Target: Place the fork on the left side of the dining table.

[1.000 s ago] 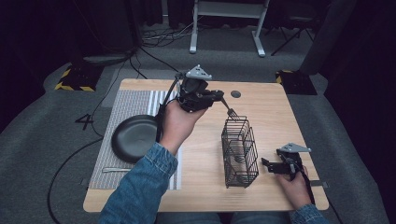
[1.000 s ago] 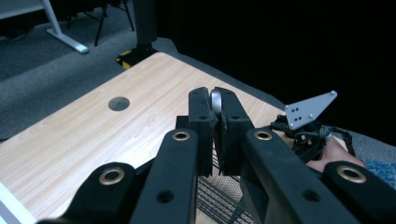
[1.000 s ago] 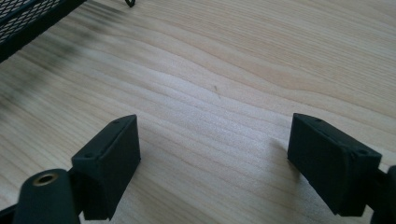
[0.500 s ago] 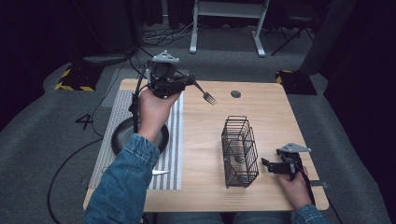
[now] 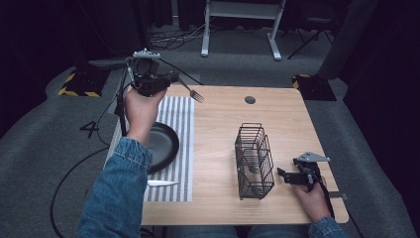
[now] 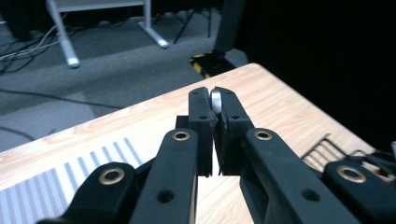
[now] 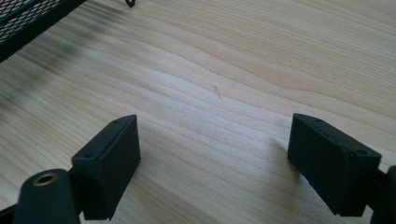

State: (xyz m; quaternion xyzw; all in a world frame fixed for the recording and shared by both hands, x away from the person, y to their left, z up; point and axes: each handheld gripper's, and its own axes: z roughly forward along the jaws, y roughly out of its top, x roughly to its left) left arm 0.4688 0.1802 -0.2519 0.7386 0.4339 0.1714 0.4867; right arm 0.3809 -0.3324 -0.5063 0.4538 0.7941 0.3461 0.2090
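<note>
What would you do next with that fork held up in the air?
Probably bring the left gripper down toward the striped mat beside the black pan and set the fork there. Its jaws are clamped on the fork's handle, and the fork hangs above the mat's far end.

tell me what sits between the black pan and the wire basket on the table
In the high view, between the pan and the wire basket lie the striped mat's edge and bare wood.

Fork shiny metal – table matt wood.
</note>
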